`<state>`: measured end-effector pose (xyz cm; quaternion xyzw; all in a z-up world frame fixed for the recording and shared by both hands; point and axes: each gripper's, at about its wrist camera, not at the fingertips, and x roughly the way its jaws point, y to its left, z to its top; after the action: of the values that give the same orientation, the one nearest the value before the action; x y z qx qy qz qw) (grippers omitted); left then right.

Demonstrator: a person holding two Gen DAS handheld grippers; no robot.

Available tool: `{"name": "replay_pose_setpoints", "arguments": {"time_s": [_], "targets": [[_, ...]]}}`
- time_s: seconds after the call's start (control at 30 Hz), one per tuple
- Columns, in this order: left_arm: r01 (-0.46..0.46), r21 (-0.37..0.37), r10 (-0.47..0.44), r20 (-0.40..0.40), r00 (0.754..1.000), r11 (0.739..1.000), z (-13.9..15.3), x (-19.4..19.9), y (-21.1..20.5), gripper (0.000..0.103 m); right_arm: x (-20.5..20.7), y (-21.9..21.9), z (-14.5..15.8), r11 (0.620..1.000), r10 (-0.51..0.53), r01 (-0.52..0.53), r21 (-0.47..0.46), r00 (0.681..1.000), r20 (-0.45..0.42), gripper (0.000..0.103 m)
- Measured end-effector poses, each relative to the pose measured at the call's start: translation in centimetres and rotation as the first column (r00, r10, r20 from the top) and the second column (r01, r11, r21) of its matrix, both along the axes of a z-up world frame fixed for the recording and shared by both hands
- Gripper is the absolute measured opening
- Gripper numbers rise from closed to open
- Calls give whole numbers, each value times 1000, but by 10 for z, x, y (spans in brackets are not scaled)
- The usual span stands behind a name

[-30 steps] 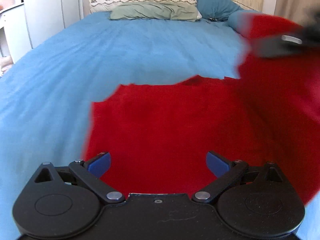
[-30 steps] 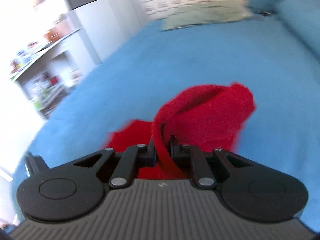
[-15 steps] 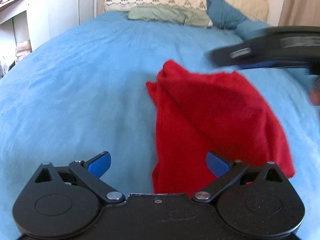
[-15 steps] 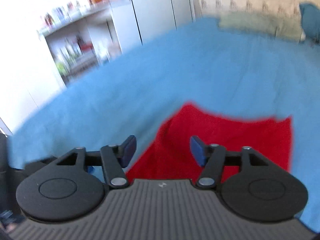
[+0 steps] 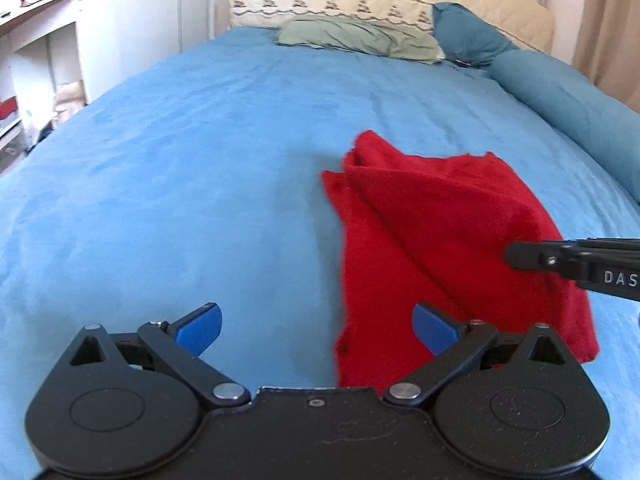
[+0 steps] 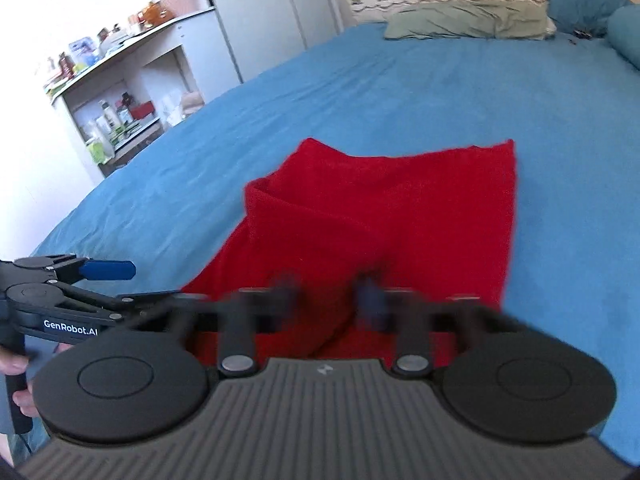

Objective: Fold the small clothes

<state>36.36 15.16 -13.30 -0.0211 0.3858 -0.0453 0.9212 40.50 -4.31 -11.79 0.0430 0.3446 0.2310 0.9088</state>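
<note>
A red cloth (image 5: 440,240) lies folded over on the blue bedspread (image 5: 180,184); it also shows in the right wrist view (image 6: 380,216). My left gripper (image 5: 316,326) is open and empty, its right finger over the cloth's near left edge. My right gripper (image 6: 330,294) is open, its blurred fingers just above the cloth's near edge with nothing between them. In the left wrist view the right gripper (image 5: 576,262) comes in from the right over the cloth. In the right wrist view the left gripper (image 6: 72,292) sits at the left.
A green pillow (image 5: 360,36), a dark blue pillow (image 5: 468,34) and a blue bolster (image 5: 568,92) lie at the head and right side of the bed. A white shelf unit with bottles (image 6: 108,108) stands to the left of the bed.
My right gripper let go of the red cloth after folding it over, and now hovers low at its near edge. My left gripper drew back from the cloth.
</note>
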Motion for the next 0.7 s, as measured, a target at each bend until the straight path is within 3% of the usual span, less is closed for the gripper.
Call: {"name": "replay_pose_setpoints", "arguments": {"time_s": [0.1, 0.2, 0.23, 0.33, 0.37, 0.47, 0.57, 0.7], "targets": [[-49, 3, 49, 27, 998, 999, 4, 1, 14, 103, -18, 30, 11, 991, 130, -126, -43, 987, 94, 22], [-83, -8, 83, 33, 996, 997, 7, -2, 28, 103, -30, 61, 0, 959, 271, -264, -105, 961, 52, 24], [-93, -16, 94, 30, 995, 996, 7, -3, 32, 103, -33, 71, -7, 946, 303, -297, -129, 952, 35, 28], [-115, -52, 116, 16, 993, 992, 8, -6, 40, 103, -49, 87, -19, 933, 318, -303, -193, 947, 50, 61], [-116, -69, 117, 12, 993, 991, 9, -8, 42, 103, -56, 86, -18, 935, 318, -300, -189, 946, 72, 66], [-98, -111, 102, 24, 995, 989, 16, -15, 38, 103, -80, 66, -8, 954, 269, -246, -168, 954, 129, 68], [-32, -134, 38, 49, 998, 990, 25, -20, 22, 103, -103, 28, -3, 971, 110, -58, -232, 970, 218, 74], [68, -121, -59, 77, 995, 990, 29, -22, -13, 103, -110, -14, -19, 951, -62, 116, -285, 979, 193, 74]]}}
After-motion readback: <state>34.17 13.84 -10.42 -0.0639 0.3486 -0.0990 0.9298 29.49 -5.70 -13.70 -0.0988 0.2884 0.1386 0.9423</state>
